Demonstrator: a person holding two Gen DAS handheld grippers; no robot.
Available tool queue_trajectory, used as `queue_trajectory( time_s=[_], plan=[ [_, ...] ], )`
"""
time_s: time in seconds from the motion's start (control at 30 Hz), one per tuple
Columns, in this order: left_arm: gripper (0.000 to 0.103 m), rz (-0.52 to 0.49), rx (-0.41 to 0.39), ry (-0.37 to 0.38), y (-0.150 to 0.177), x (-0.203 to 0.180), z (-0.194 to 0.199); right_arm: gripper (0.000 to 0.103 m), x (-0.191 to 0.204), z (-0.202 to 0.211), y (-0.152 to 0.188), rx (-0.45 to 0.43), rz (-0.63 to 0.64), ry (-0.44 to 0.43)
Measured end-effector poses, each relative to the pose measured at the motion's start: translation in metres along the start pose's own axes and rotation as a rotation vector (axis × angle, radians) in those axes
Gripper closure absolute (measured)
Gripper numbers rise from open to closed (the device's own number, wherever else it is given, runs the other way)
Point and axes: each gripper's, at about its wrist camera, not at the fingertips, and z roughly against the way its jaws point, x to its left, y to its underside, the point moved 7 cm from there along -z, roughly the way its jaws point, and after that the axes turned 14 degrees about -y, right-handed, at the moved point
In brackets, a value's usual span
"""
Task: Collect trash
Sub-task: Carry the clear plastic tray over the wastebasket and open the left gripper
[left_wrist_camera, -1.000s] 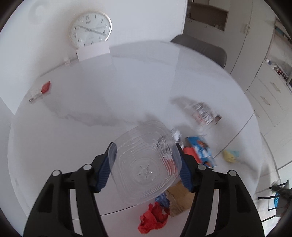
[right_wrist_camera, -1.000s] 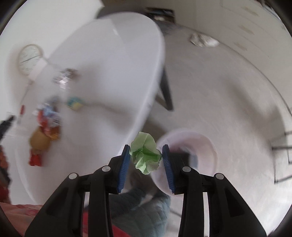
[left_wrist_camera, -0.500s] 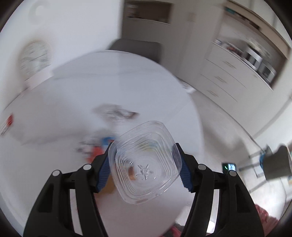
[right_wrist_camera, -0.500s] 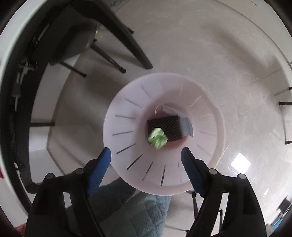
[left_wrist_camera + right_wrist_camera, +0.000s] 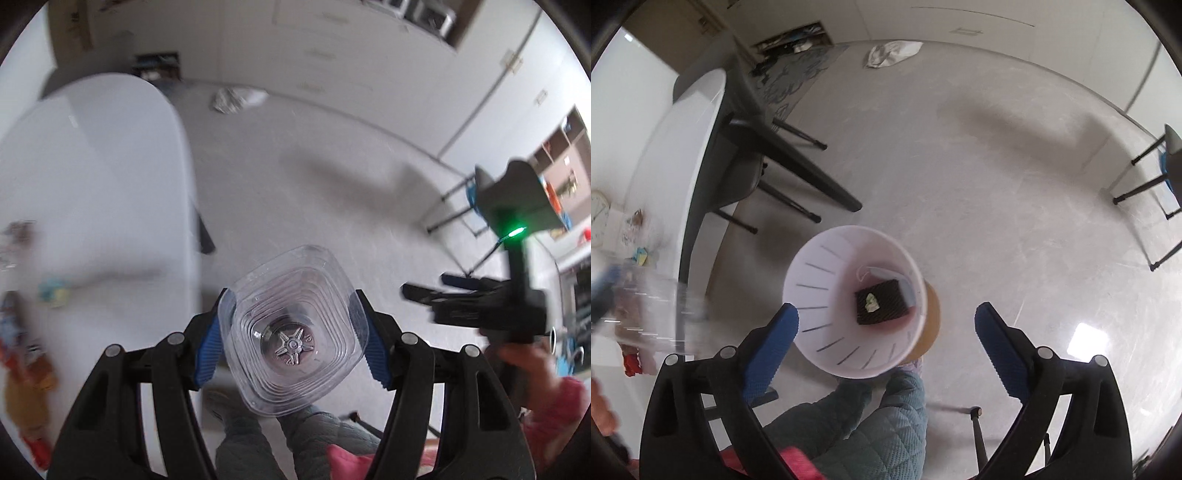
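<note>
Floor (image 5: 960, 155) now fills both views: right gripper (image 5: 886, 328) has gone from clamping the green paper wad (image 5: 871, 303) to jaws wide and empty, the wad lying on the dark block at the bottom of the white bin (image 5: 812, 280) just ahead of its fingertips. Left gripper (image 5: 293, 341), still pinching the clear plastic container (image 5: 291, 332), has swung off the table (image 5: 92, 166) toward the bin, so that drop looks next; more wrappers remain on the table behind to the left.

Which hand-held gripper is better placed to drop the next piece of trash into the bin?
Left. The left hand-held gripper is shut on the clear tub, ready to drop. The right hand-held gripper is open and empty above the bin.
</note>
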Motion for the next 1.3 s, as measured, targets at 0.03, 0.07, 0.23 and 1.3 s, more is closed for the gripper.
queue_trajectory(
  time_s=[0.03,0.07,0.23,1.3],
  plan=[
    [0.041,-0.01,0.014,-0.002,0.001,-0.007,-0.013,0.007,-0.006,0.003,0.0,-0.006,-0.009,0.003],
    [0.041,-0.022,0.036,-0.005,0.003,-0.018,-0.035,0.007,-0.009,0.002,0.0,-0.007,-0.016,0.005],
    [0.04,-0.035,0.124,-0.017,0.018,-0.039,-0.109,0.007,-0.036,-0.014,0.007,0.008,-0.07,0.002],
    [0.008,0.327,-0.217,-0.353,0.051,0.183,0.173,0.003,0.259,0.072,-0.054,-0.153,0.543,-0.29]
  ],
)
